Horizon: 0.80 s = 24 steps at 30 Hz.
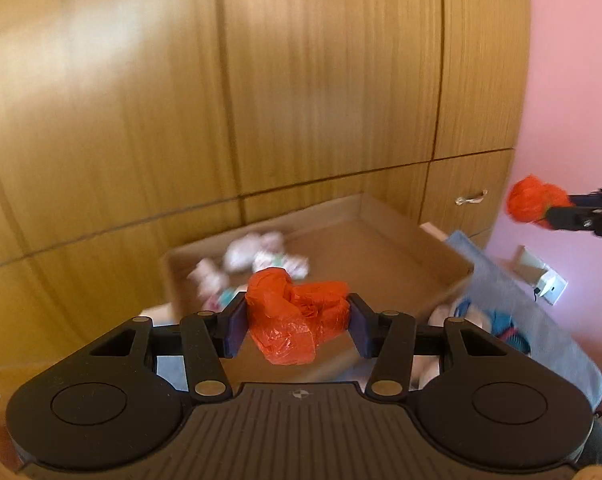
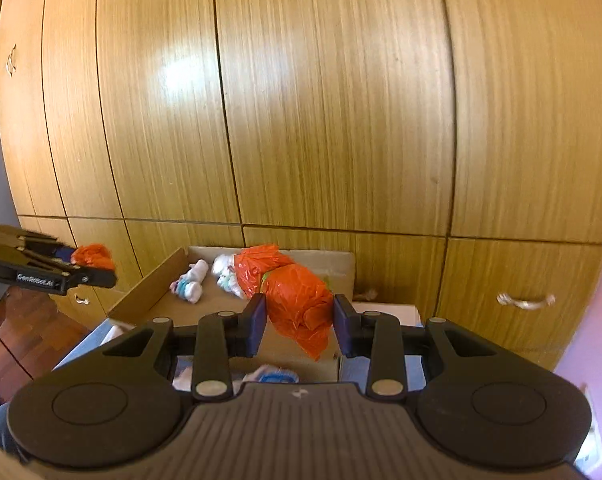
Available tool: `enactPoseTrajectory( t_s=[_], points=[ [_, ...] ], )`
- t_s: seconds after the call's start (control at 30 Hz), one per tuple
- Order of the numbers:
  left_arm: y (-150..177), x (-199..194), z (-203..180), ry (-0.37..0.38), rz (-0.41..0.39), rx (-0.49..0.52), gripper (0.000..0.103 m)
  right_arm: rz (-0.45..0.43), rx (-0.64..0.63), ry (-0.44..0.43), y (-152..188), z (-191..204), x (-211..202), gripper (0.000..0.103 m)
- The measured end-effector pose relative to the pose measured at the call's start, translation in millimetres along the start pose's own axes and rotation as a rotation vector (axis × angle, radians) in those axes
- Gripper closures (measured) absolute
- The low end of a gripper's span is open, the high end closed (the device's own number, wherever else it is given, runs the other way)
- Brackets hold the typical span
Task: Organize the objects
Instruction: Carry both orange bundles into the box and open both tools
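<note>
My left gripper (image 1: pixel 297 320) is shut on a crumpled orange plastic bundle (image 1: pixel 285 300), held in the air above an open cardboard box (image 1: pixel 381 248). My right gripper (image 2: pixel 299 316) is shut on a second, longer orange plastic bundle (image 2: pixel 297 296) over the same box (image 2: pixel 153 292). Several white rolled sock bundles (image 1: pixel 261 256) (image 2: pixel 193 280) lie in the box's far left part. Each gripper shows in the other's view: the right gripper (image 1: pixel 541 210) with its orange bundle (image 1: pixel 529 200) at the right edge, the left gripper (image 2: pixel 101 272) with its bundle (image 2: pixel 93 256) at the left edge.
A wooden wardrobe (image 2: pixel 321 120) with tall doors and low drawers with metal handles (image 2: pixel 525 301) stands right behind the box. A grey-blue cloth (image 1: pixel 521 304) with white and blue items lies at the right, near a pink wall (image 1: pixel 573 80). Wood floor (image 2: pixel 33 328) shows at the left.
</note>
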<state>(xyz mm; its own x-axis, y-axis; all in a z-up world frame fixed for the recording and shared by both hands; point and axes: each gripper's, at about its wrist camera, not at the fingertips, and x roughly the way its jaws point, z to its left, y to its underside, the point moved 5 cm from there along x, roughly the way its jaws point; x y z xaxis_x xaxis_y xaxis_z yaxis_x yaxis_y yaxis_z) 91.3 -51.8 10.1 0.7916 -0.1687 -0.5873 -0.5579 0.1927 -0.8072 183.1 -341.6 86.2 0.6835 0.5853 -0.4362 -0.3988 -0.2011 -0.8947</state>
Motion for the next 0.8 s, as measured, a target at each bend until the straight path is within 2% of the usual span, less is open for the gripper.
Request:
enactPoseTrajectory(
  t_s=[0.17,0.3,0.37,0.4,0.53,0.67,0.8],
  points=[
    [-37.1,60.8,-18.8,0.039,0.025,0.023,0.045,0.073,-0.034,-0.016,-17.7,-10.6,55.9,0.071],
    [-49.2,113.3,-32.8,0.066,0.05,0.054,0.045,0.137,-0.062,-0.026,-23.9,-12.3,101.6,0.071],
    [-50.6,136.4,-35.5,0.081,0.071,0.054,0.045,0.163,-0.059,-0.031,-27.6,-19.7,117.9,0.071],
    [-50.4,148.1,-36.5,0.075,0.08,0.069,0.045,0.192,-0.064,-0.038,-28.8,-20.5,138.4,0.071],
    [-46.5,185.9,-33.4,0.06,0.122,0.093,0.045,0.235,-0.087,-0.046,-29.0,-18.9,168.7,0.071],
    [-39.3,212.7,-24.9,0.033,0.158,0.122,0.045,0.3,-0.118,-0.047,-22.2,-16.1,214.4,0.071],
    [-34.2,228.5,-16.6,0.013,0.187,0.147,0.045,0.327,-0.129,-0.048,-21.7,-15.5,236.7,0.071]
  ],
)
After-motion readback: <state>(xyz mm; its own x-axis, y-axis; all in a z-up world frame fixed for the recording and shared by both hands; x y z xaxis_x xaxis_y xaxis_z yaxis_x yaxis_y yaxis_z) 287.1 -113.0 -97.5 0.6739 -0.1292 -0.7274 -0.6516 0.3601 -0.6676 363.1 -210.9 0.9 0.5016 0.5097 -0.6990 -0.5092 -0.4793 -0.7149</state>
